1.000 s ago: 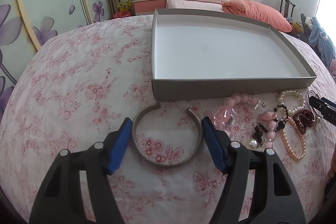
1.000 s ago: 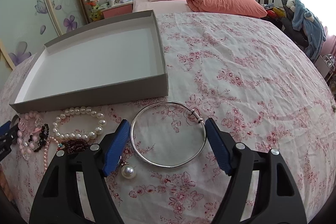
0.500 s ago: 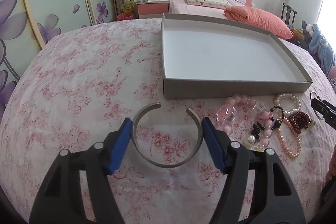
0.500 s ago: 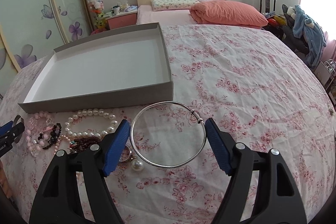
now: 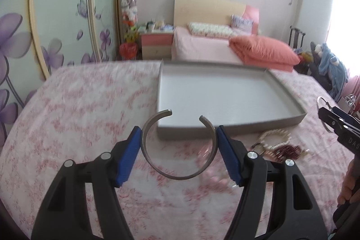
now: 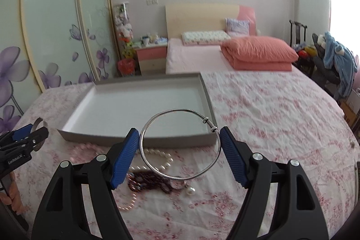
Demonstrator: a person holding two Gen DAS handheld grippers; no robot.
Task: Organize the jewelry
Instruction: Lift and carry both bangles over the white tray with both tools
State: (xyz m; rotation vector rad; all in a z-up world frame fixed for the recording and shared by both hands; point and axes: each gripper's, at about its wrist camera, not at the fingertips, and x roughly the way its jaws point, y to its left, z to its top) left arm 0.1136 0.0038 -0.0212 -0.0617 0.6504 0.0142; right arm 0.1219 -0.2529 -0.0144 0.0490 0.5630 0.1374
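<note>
My left gripper (image 5: pixel 180 151) is shut on a grey open cuff bangle (image 5: pixel 177 173) and holds it in the air above the floral cloth, in front of the grey tray (image 5: pixel 229 128). My right gripper (image 6: pixel 178 147) is shut on a thin silver ring bangle (image 6: pixel 157 169) and holds it up near the tray's (image 6: pixel 135 138) front right corner. A pile of pearl and dark bead bracelets (image 6: pixel 155 174) lies on the cloth below the tray's front wall; it also shows in the left wrist view (image 5: pixel 279 145). The left gripper appears at the right wrist view's left edge (image 6: pixel 24 138).
The tray stands on a table under a pink floral cloth (image 6: pixel 270 118). Behind it are a bed with an orange quilt (image 6: pixel 258 55), a pink nightstand (image 6: pixel 150 57) and flowered wardrobe doors (image 5: pixel 56 33). A chair with blue clothing (image 6: pixel 337 60) is at the right.
Both grippers have risen off the cloth with their bangles held between the pads. The tray and bead pile now sit lower and farther in both views.
</note>
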